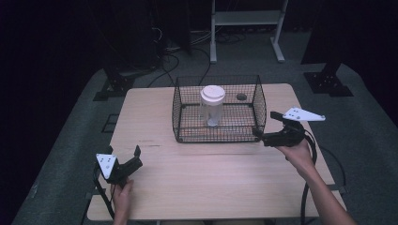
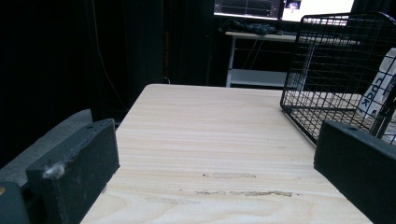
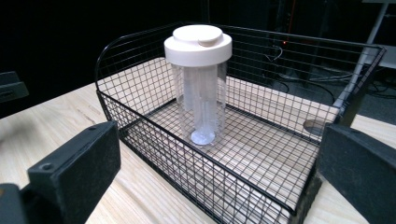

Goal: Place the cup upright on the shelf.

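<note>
Jar (image 2: 379, 91) in basket (image 2: 327, 60) reads "COOK".

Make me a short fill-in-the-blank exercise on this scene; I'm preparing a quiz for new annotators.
1. The clear jar stands upright inside the wire ____.
2. The jar's lid is ____ in colour.
3. The right gripper is at the basket's corner with its jaws ____.
4. The left gripper hovers over the wooden ____.

Missing words: basket; white; open; table
</note>
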Motion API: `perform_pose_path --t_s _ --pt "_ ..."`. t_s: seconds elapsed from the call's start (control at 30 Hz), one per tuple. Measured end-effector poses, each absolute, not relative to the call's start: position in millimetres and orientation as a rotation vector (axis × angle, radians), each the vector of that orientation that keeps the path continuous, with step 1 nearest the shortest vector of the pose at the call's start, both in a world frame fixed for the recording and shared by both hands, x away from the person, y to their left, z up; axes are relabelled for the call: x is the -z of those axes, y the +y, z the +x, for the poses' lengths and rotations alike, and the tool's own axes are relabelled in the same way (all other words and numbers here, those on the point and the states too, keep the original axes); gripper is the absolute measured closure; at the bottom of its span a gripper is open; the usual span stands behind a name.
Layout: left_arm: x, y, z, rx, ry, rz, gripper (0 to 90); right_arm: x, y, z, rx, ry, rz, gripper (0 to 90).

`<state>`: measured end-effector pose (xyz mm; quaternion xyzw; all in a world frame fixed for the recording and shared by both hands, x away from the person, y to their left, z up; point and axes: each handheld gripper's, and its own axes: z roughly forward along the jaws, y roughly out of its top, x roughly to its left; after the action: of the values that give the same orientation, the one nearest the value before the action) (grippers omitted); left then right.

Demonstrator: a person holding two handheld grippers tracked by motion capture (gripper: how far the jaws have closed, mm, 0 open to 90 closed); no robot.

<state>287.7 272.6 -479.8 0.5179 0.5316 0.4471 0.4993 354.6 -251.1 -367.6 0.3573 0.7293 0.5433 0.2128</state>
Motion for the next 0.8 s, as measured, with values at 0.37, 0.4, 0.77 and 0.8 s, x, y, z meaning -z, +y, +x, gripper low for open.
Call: perform_pose_path --t_s 0.37,0.4,0.77,0.8 --pt "479.8 272.5 287.7 -1.083 1.287 1.253 0.0 379.2 -261.1 351.9 -1.501 2.020 1.031 0.0" --pt "479.8 272.5 287.7 -1.083 1.287 1.253 0.0 379.5 -261.5 351.6 -1.500 2.020 1.035 0.0" --pt "479.7 272.3 287.6 -1.085 1.286 1.256 0.0 389.3 -272.5 338.5 -1.496 2.006 1.048 0.0" --pt "479.7 272.2 287.6 -1.085 1.286 1.256 0.0 390.0 -273.0 337.9 -1.494 2.005 1.047 0.0"
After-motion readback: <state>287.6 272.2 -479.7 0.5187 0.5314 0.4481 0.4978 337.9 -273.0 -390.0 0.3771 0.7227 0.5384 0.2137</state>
